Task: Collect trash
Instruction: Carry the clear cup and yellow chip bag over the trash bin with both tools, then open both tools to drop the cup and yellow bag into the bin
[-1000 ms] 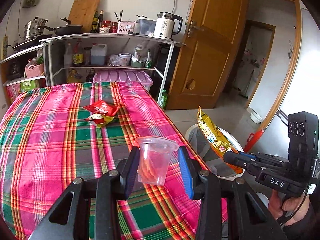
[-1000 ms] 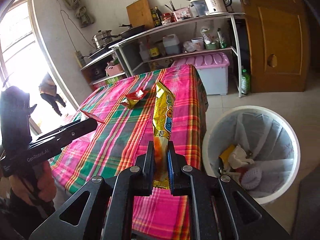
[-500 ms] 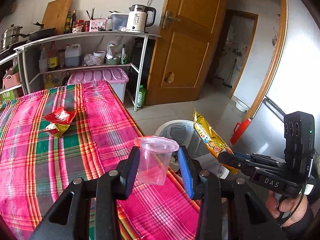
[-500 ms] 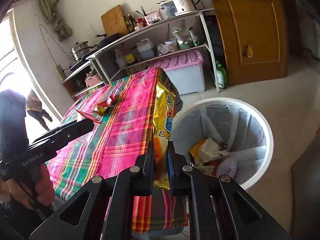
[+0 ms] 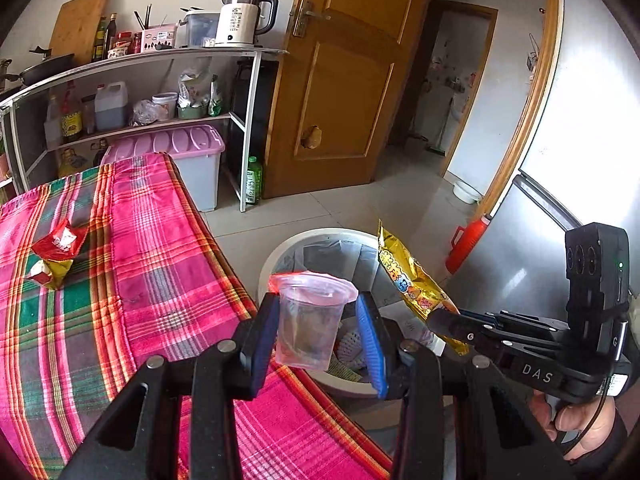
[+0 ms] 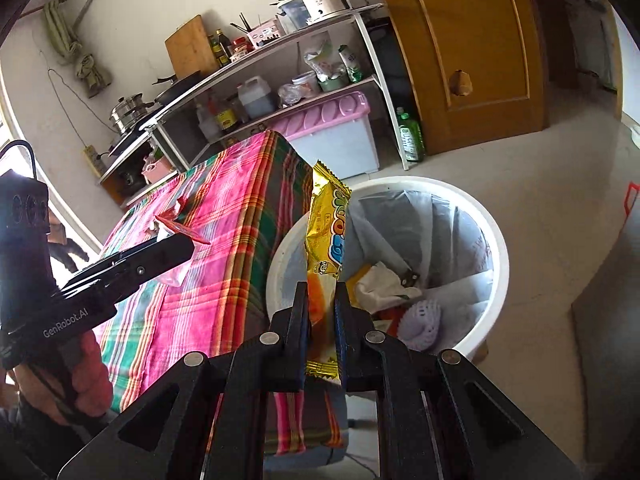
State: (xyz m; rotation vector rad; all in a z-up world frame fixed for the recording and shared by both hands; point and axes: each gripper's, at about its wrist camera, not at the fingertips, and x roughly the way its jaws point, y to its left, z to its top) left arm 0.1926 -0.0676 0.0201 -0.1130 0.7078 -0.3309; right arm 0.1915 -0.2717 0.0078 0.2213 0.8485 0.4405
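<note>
My left gripper [image 5: 316, 332] is shut on a clear plastic cup [image 5: 310, 322] with a red torn lid, held above the table edge beside the white trash bin [image 5: 280, 256]. My right gripper [image 6: 322, 312] is shut on a yellow snack wrapper [image 6: 326, 236], held upright over the bin's near rim [image 6: 496, 240]. The right gripper also shows in the left wrist view [image 5: 444, 320] with the wrapper [image 5: 408, 276]. The left gripper shows in the right wrist view [image 6: 188, 242]. Crumpled red and yellow wrappers [image 5: 54, 252] lie on the plaid tablecloth [image 5: 160, 248].
The bin holds paper and other trash [image 6: 392, 284]. A shelf rack [image 5: 132, 80] with a kettle, bottles and a pink-lidded box stands behind the table. A wooden door [image 5: 340, 80] is beyond the bin. A silver fridge [image 5: 560, 200] and a red object stand at the right.
Both grippers have moved right, away from the table and toward the bin, carrying the cup and the yellow wrapper. The bin now lies close beneath them.
</note>
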